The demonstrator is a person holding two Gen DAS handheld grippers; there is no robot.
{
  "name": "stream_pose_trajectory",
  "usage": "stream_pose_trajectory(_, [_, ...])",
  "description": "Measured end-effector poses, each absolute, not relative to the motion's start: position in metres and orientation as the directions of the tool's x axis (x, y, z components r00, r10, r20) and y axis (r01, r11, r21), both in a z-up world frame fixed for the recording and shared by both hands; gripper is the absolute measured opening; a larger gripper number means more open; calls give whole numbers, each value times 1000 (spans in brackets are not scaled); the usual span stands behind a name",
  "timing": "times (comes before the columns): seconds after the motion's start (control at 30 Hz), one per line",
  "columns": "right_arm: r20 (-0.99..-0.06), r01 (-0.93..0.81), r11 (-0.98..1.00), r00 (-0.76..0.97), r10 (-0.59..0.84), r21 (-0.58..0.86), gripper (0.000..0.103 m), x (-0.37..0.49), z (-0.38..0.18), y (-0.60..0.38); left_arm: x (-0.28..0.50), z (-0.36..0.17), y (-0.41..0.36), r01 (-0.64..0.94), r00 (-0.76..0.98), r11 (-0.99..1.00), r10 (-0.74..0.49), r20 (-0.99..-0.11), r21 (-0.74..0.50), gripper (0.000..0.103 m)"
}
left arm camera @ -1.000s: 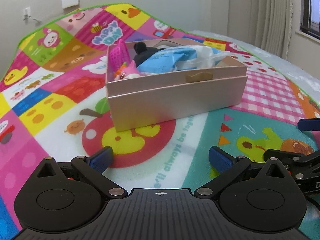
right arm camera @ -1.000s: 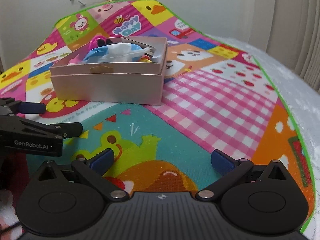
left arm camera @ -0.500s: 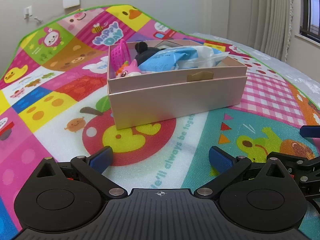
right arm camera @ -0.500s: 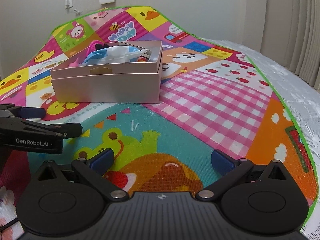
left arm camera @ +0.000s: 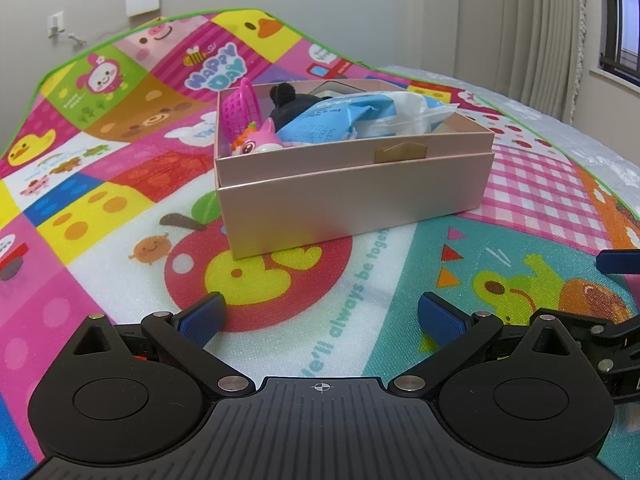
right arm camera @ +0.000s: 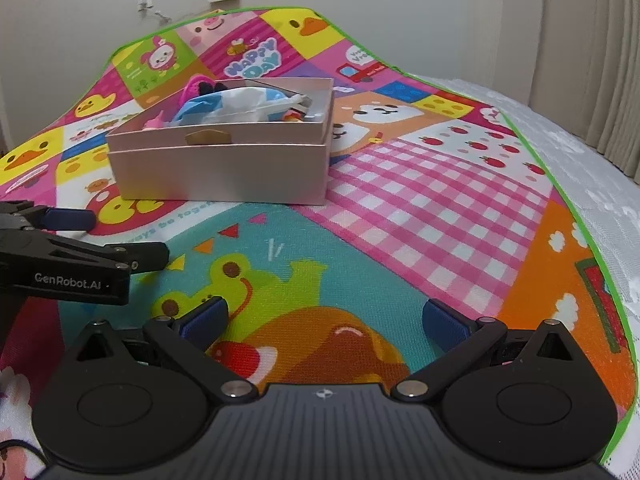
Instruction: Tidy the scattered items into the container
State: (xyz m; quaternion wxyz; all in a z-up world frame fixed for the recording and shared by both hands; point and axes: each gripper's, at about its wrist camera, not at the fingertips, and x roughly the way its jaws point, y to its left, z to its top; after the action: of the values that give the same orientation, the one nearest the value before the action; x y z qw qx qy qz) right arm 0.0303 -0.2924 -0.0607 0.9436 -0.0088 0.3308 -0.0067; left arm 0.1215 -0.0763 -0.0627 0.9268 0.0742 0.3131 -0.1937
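A bright cartoon play mat (left arm camera: 120, 208) covers the bed. The pink box (left arm camera: 352, 196) holds the wipes pack (left arm camera: 360, 120) and toys; nothing loose remains visible, so tidying looks finished. The left gripper (left arm camera: 320, 316) and right gripper (right arm camera: 324, 318) sit near, jaws apart, empty.

Probably bedroom: play mat (left arm camera: 100, 184), curtains (left arm camera: 532, 28)

A pale pink cardboard box (left arm camera: 352, 196) stood on the patchwork cartoon play mat (left arm camera: 120, 184), which lay over a white bedspread (right arm camera: 592, 168). In the box, a pink mesh toy basket (left arm camera: 239, 110) and a pink toy figure (left arm camera: 260, 143) sat at the left, a black plush toy (left arm camera: 286, 98) behind them, and a blue-and-white plastic packet (left arm camera: 360, 118) to their right.
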Motion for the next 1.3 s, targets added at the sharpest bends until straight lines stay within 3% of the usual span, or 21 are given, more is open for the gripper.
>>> stream_pose_trajectory(0.27, [-581,-35,999,814,17,-21,103,24,-67,-293,121,-63,-76,406,729,914,-313,-609,16,103])
stream_pose_trajectory(1.3, [-584,-33,999,811,24,-5,103,25,-67,-294,122,-63,-76,406,730,914,-313,-608,16,103])
